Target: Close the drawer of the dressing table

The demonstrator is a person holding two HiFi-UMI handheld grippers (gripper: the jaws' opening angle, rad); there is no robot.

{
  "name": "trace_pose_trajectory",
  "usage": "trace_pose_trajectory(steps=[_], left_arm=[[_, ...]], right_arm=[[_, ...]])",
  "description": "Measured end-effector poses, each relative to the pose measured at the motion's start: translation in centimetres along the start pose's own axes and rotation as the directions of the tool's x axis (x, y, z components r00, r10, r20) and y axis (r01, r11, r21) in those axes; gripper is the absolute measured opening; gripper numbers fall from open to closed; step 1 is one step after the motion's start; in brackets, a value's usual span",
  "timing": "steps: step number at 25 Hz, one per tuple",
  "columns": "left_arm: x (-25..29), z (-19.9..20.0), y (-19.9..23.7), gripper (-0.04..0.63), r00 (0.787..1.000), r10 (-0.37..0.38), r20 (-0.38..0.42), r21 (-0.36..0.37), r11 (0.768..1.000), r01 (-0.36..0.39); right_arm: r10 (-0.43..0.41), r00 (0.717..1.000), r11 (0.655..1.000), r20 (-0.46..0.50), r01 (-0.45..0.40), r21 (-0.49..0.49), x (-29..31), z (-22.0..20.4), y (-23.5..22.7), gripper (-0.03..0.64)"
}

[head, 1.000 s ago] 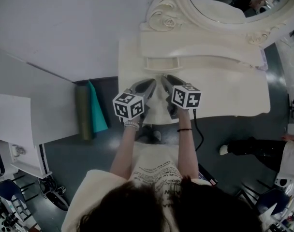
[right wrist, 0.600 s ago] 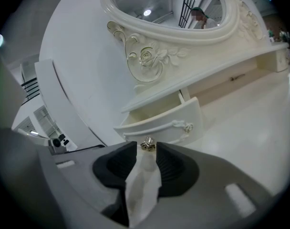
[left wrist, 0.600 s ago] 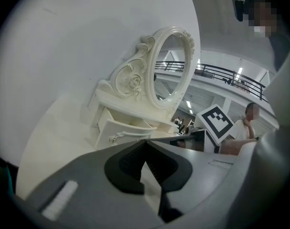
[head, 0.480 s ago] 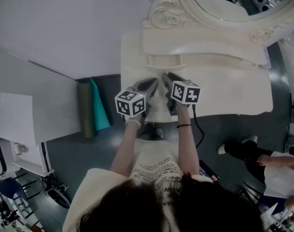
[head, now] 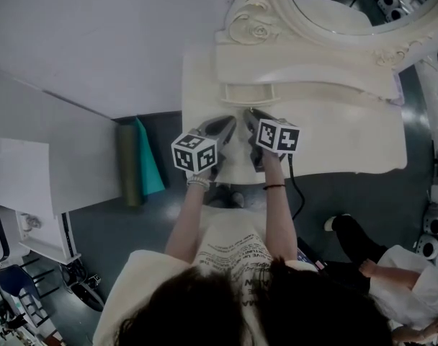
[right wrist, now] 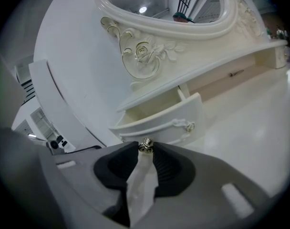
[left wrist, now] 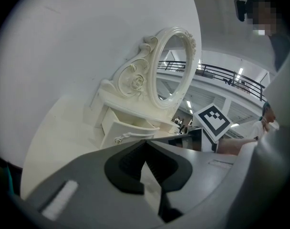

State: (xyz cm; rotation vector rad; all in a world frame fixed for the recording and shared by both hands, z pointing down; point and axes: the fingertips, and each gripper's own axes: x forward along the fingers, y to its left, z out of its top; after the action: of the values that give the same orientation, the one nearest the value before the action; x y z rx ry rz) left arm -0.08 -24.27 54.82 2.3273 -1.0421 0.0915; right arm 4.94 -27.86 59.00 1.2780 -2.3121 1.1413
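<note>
The cream dressing table (head: pixel 334 135) carries a small upper drawer (head: pixel 246 92) under its mirror (head: pixel 349 6), and the drawer stands pulled open. It also shows in the left gripper view as the open drawer (left wrist: pixel 130 130) and in the right gripper view as the open drawer (right wrist: pixel 159 120) with an ornate handle (right wrist: pixel 184 125). My right gripper (right wrist: pixel 145 149) is just in front of it, jaws closing. A small metal knob (right wrist: pixel 145 145) sits between the tips and both seem to touch it; what it is fixed to is hidden. My left gripper (left wrist: pixel 145 144) hangs beside it, shut and empty.
A green rolled mat (head: pixel 132 164) leans beside the table's left end. A white desk (head: pixel 32 171) stands further left. A black cable (head: pixel 298 200) hangs from the right gripper. A person in white (head: pixel 399 287) crouches at the lower right.
Both grippers stay where they were over the table's front. The person at the right has moved down toward the lower right corner.
</note>
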Motion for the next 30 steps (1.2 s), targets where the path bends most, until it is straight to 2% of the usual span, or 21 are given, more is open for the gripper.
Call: trace_pose_trajectory(steps=[30], left_arm=[[1.6,0.9,1.1,0.003,0.999,-0.034,0.000,-0.008,0.999,0.034]], right_arm=[[-0.008,1.000,1.000,0.007,0.008,0.015,1.0,1.1,-0.3,0.095]])
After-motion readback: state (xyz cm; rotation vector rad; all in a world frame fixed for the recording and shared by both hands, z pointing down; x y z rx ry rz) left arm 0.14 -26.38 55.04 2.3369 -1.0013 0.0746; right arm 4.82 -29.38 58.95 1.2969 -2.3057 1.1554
